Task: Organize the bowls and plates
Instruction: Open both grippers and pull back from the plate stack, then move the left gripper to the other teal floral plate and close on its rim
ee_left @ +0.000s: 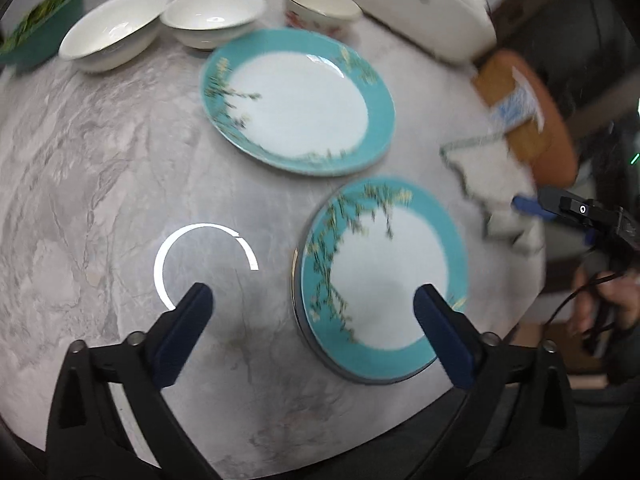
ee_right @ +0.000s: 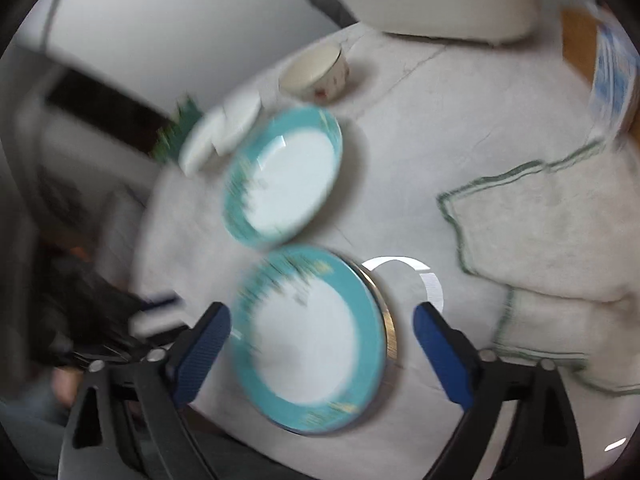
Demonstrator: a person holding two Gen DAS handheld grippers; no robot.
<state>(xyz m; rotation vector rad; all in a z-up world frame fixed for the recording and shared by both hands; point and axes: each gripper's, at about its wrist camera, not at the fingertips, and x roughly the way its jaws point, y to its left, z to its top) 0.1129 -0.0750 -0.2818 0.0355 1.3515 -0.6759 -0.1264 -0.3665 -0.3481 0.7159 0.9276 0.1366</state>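
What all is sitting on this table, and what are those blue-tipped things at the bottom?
Teal-rimmed plates: two, teal and white; near plate on a stack, far plate alone mid-table.
White bowls: two; wide bowl and smaller bowl at the far edge.
Floral bowl: one, cream with red pattern, far edge.
Cloth: one, white with green edging, right side.
Green tub: one, far left.
Marble table: one, grey.
Left gripper: blue fingers open.
Right gripper: blue fingers open, either side of the near plate.
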